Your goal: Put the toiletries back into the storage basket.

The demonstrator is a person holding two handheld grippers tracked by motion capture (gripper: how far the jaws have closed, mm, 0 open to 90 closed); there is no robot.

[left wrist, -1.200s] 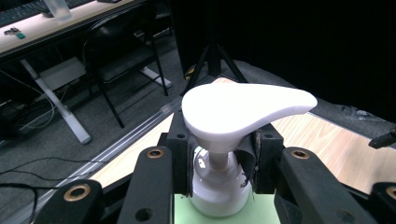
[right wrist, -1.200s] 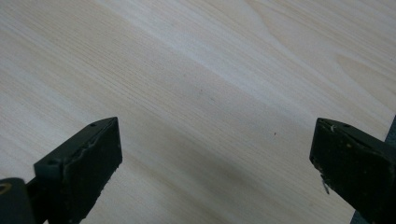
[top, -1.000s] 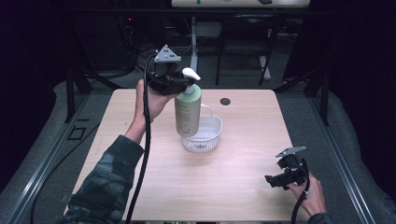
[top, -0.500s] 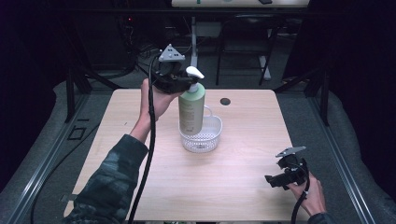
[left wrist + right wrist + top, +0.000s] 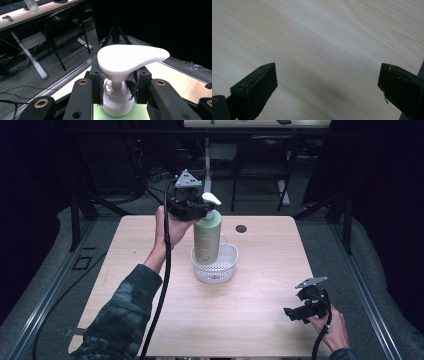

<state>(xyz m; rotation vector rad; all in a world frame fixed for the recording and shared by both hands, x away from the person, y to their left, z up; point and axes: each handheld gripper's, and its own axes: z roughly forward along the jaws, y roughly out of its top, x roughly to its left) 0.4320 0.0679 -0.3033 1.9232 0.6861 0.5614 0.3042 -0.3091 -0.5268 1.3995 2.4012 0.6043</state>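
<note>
**Green pump bottle held by its neck, upright in the white basket**

Since the earlier pictures we see the pale green plastic pump bottle with a white dispenser head (image 5: 207, 236) carried a little to the right and lower, so that its base now sits inside the small white perforated plastic basket (image 5: 220, 270) at the middle of the light wooden table (image 5: 150, 310). We read the bottle as upright, perhaps leaning very slightly; its body is a tall matt cylinder, and the white pump spout points to the right in the high view.

From the left gripper view we get what the high view cannot give us: the white pump head (image 5: 130, 58) seen close, broad and flat like a paddle, with its thin stem and the white collar below it caught between the two black jaws. The pads press on the neck from both sides, so the left gripper (image 5: 192, 207) is clamped on the bottle. From above we see where the bottle stands relative to the basket, plus a small dark round mark (image 5: 241, 228) on the tabletop behind it.

Looking along the right gripper (image 5: 325, 85), we find only bare wood grain between its jaws, which stand wide apart with nothing in them.

We see the left forearm, in a dark patterned sleeve, reaching up from the lower left with the hand raised at bottle-top height and the gripper pointing roughly level. The right hand rests low near the table's near right corner.
</note>
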